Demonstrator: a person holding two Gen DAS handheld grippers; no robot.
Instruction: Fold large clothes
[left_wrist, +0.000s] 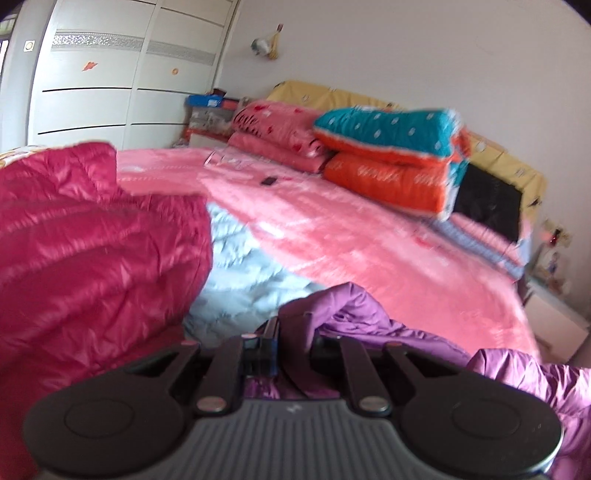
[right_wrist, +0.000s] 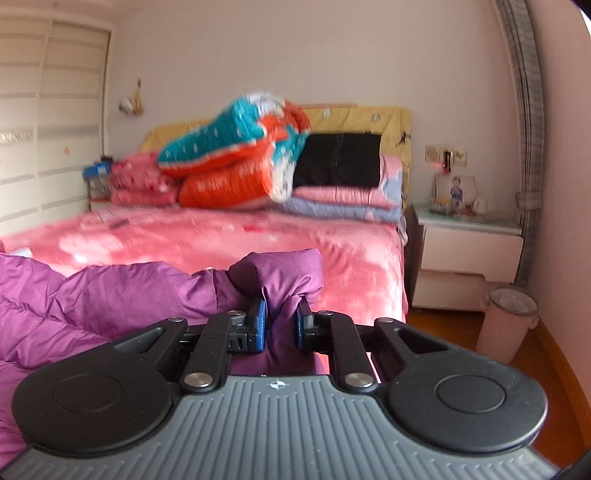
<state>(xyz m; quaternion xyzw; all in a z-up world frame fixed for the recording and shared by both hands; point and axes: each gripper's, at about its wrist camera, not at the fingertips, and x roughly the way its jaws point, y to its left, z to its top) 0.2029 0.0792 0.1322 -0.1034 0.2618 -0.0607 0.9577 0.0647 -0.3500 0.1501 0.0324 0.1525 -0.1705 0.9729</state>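
Left gripper (left_wrist: 286, 328): nearest the lens in the left wrist view; its jaws are pinched almost together on a fold of the purple puffer jacket (left_wrist: 369, 310), the cloth bunching up over the fingertips.
Right gripper (right_wrist: 281, 321): nearest the lens in the right wrist view; its blue-padded fingers (right_wrist: 260, 321) squeeze a thick wad of the same jacket (right_wrist: 110, 295), the cloth filling the narrow gap between them and bulging above.
Purple puffer jacket: at the near edge of the bed (right_wrist: 221, 236), lifted in a crumpled mass; from the right gripper it spreads leftward over the bed's near left part.
Crimson puffer jacket (left_wrist: 92, 236): on the bed's near left side in the left wrist view, heaped high, just beside the purple one.
Pale grey quilted cloth (left_wrist: 243, 266): on the bed, between the crimson jacket and the pink bedspread (left_wrist: 369, 236).
Teal and orange quilt (right_wrist: 240, 158): folded and stacked at the head of the bed, beside a folded pink quilt (right_wrist: 140, 181) on its left.
Black cloth (right_wrist: 340, 158): at the head of the bed, right of the stacked quilt, against the yellow headboard cover (right_wrist: 384, 118).
Nightstand (right_wrist: 469, 243): right of the bed's head.
Pink bin (right_wrist: 506, 317): on the floor, right of the bed, nearer than the nightstand.
Wardrobe (left_wrist: 110, 74): left of the bed, by the wall.
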